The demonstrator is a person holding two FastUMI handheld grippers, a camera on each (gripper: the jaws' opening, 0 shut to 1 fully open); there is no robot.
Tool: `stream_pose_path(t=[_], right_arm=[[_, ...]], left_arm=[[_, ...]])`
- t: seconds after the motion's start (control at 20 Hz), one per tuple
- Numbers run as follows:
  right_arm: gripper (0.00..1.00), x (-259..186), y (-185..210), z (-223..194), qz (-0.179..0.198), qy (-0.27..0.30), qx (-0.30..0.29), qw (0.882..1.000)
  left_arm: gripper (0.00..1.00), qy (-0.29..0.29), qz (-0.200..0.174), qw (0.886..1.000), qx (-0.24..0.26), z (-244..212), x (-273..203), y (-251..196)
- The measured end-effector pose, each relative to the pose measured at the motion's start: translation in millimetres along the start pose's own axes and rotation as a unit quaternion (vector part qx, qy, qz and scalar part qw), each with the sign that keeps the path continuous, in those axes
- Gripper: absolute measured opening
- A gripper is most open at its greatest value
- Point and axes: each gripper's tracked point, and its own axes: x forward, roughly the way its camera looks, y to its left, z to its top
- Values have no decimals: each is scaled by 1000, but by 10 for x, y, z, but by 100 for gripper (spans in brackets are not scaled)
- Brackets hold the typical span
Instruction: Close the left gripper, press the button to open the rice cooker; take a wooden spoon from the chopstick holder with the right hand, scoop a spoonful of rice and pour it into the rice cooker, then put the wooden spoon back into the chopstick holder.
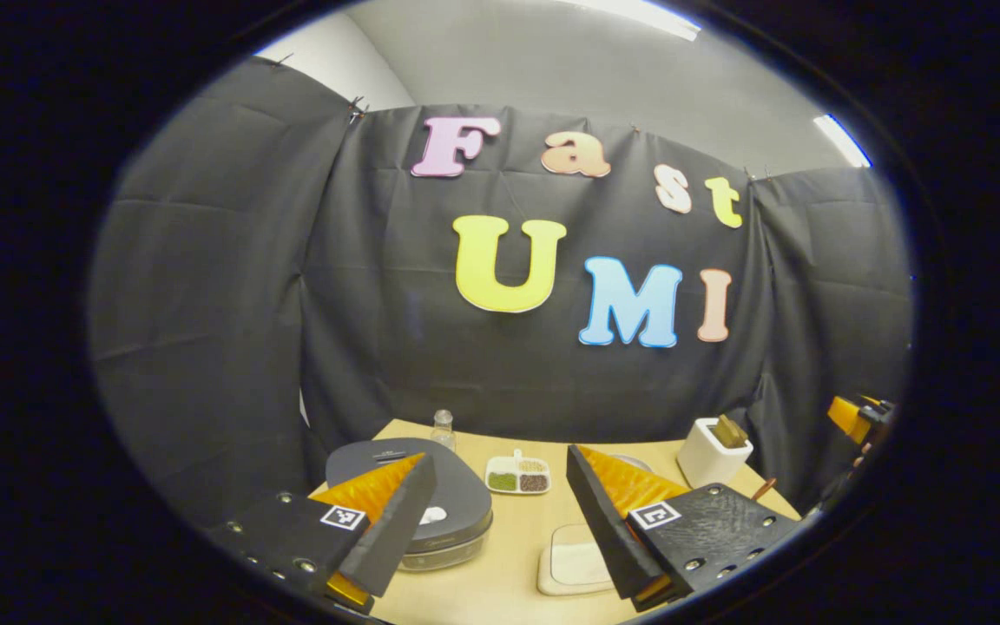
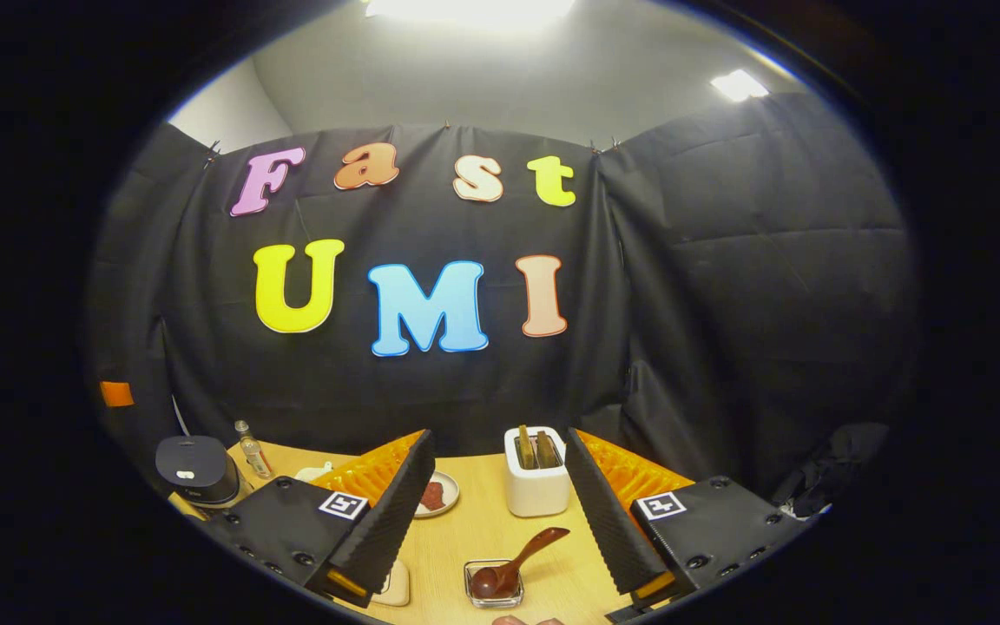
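Tongs of the left gripper (image 1: 500, 521) stood spread at the bottom of the left gripper view, pinching nothing, so we judged the closing step not yet done. Behind the left finger, at lower left of the frame, sat the rice cooker (image 1: 448, 499), its grey lid down; the pale spot on the lid's near side was probably the button, though we could not be sure. We judged the cooker heavy and rigid, likely to stay put under a press from the closed fingertips. Right of centre lay a divided dish (image 1: 517, 476) of grains, a pale mat (image 1: 574, 564) near the table's (image 1: 500, 590) front edge, and at right the white chopstick holder (image 1: 713, 460).

Tongs of the right gripper (image 2: 500, 521) were likewise spread and empty at the bottom of the right gripper view. Between them stood the chopstick holder (image 2: 536, 486) with utensils upright in its slots. Below it, a wooden spoon (image 2: 513, 564) lay with its bowl in a small clear dish (image 2: 493, 586), its handle slanting up to the right. We judged any such spoon light, stiff and smooth, best pinched at mid-handle. The holder seemed light enough to tip under a sideways pull, so a straight upward lift looked safest. The rice cooker (image 2: 196, 469) sat at far left beside a small bottle (image 2: 250, 450), and a plate (image 2: 437, 495) lay left of the holder. Open table remained between holder and dish.
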Motion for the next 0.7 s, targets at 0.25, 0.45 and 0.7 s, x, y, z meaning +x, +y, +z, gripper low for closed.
stream_pose_path(t=[0.25, 0.45, 0.7], right_arm=[[96, 252, 20, -145, 30, 11, -4, 999], [97, 388, -41, -275, 44, 27, 3, 999], [97, 532, -207, -411, 58, 40, 9, 997]], left_arm=[[55, 13, 48, 999, -14, 169, 137, 289], [32, 51, 84, 995, -12, 166, 306, 579], [2, 137, 95, 985, -41, -338, 425, 512]])
